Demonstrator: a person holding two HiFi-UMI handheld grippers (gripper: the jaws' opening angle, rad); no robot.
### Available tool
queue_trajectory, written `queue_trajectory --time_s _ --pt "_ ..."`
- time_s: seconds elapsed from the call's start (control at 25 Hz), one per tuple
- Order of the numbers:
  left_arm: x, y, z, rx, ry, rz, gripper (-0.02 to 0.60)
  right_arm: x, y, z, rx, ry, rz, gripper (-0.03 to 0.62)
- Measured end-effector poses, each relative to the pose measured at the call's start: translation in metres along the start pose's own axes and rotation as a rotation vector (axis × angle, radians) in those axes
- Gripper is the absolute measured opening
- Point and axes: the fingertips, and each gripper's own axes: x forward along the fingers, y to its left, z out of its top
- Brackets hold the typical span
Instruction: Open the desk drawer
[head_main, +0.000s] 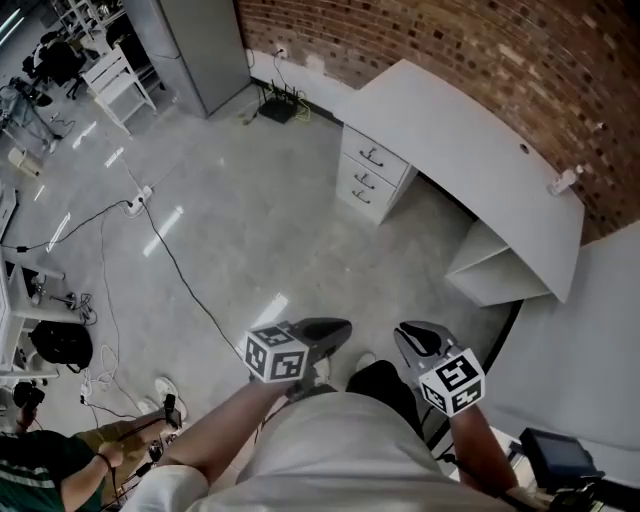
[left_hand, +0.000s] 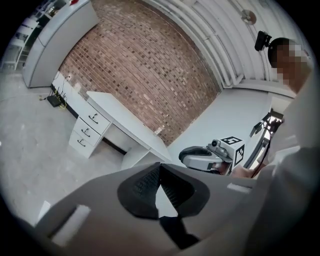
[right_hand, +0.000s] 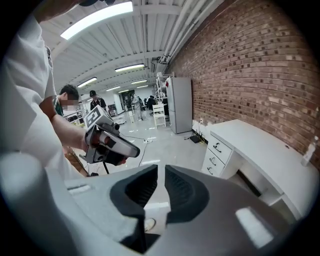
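Observation:
A white desk (head_main: 470, 150) runs along the brick wall. At its left end is a unit of three drawers (head_main: 370, 172), all closed, each with a dark handle. The same drawers (left_hand: 89, 131) show far off in the left gripper view, and the drawers (right_hand: 217, 155) also show in the right gripper view. My left gripper (head_main: 338, 328) is held close to my body over the floor, well short of the desk, its jaws together and empty. My right gripper (head_main: 408, 336) hangs beside it, with only a thin slit between its jaws and nothing in them.
A black cable (head_main: 170, 260) trails across the grey floor from a power strip (head_main: 138, 200). A grey cabinet (head_main: 200, 45) and a white chair (head_main: 120, 80) stand at the back left. An open shelf (head_main: 495, 270) sits under the desk's right part. A person (head_main: 60, 465) crouches at bottom left.

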Motion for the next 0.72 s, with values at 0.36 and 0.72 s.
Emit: queue_trajectory --time_s 0.36,0.72 --pt "0.061 0.107 0.075 -0.141 -0.084 0.078 0.008 0.082 -0.109 0.040 -0.031 0.055 0.076 0.035" --pt "0.150 0.224 0.159 -0.292 -0.213 0.172 0.015 0.163 -0.244 0.073 -0.114 0.151 0.184 0.035"
